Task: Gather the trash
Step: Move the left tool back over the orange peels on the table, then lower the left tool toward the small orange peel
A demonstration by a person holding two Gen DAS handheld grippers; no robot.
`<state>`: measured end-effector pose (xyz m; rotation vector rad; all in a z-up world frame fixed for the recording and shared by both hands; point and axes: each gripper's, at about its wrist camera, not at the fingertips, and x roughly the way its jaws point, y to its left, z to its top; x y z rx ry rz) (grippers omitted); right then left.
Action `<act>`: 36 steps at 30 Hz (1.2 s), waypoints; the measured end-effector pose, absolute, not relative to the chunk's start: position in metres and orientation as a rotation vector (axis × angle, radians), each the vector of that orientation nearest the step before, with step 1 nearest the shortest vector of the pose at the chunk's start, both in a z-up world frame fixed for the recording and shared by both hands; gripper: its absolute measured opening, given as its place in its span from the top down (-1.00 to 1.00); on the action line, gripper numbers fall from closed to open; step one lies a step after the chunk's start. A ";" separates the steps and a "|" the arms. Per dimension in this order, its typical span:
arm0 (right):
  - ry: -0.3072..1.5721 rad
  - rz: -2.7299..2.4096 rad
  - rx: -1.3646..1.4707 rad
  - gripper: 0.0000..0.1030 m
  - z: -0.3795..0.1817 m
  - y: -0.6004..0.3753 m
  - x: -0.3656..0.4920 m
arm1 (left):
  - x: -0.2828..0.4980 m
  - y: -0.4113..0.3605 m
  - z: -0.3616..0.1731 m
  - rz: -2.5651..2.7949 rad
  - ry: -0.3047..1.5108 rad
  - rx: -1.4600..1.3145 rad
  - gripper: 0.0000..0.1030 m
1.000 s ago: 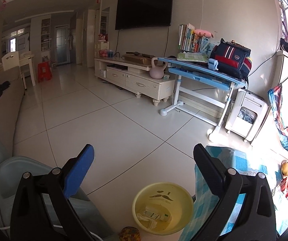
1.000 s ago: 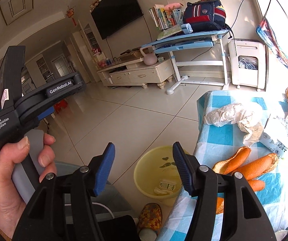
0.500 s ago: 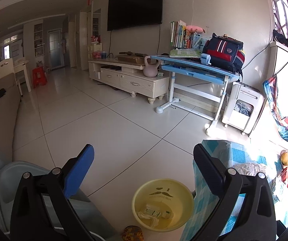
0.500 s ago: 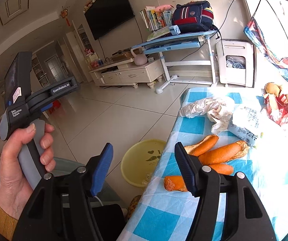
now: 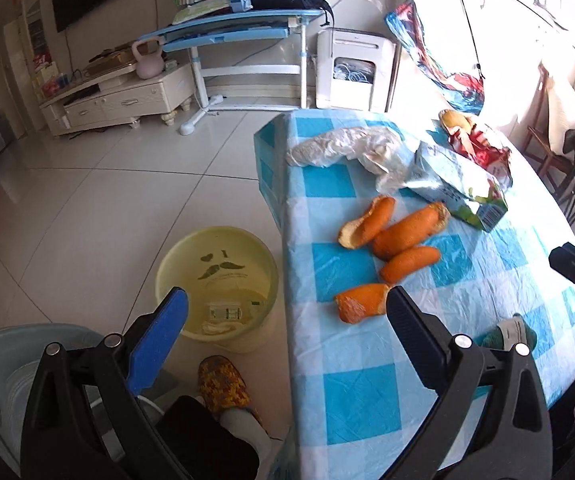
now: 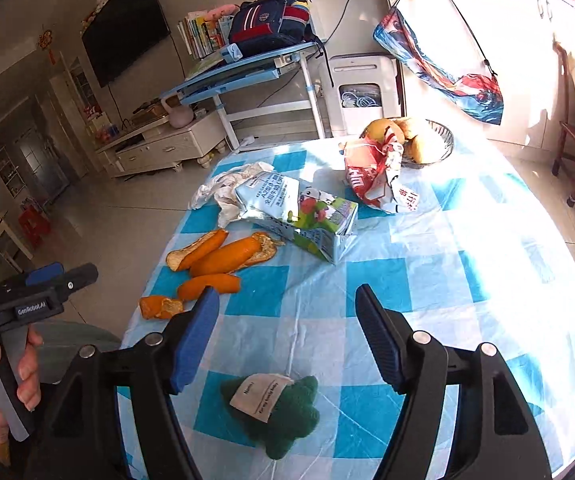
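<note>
Several orange peels lie on the blue-checked tablecloth near its left edge. Beyond them lie crumpled white paper, a flattened milk carton and a red wrapper. A yellow bin with some scraps inside stands on the floor beside the table. My left gripper is open and empty above the table's edge. My right gripper is open and empty over the cloth.
A green felt tree with a label lies on the near cloth. A wire bowl of fruit sits at the far side. A blue desk, TV cabinet and white unit stand beyond. A slippered foot is by the bin.
Both grippers have swung right and down, from facing the room to facing the table top. The peels and other trash have come into full view. Both stay open.
</note>
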<state>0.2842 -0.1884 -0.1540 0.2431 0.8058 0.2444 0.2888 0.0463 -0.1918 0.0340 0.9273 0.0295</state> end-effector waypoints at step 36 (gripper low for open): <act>0.786 0.087 0.415 -0.45 -0.182 -0.241 0.273 | 0.382 -0.067 -0.265 -0.026 0.975 0.058 -0.89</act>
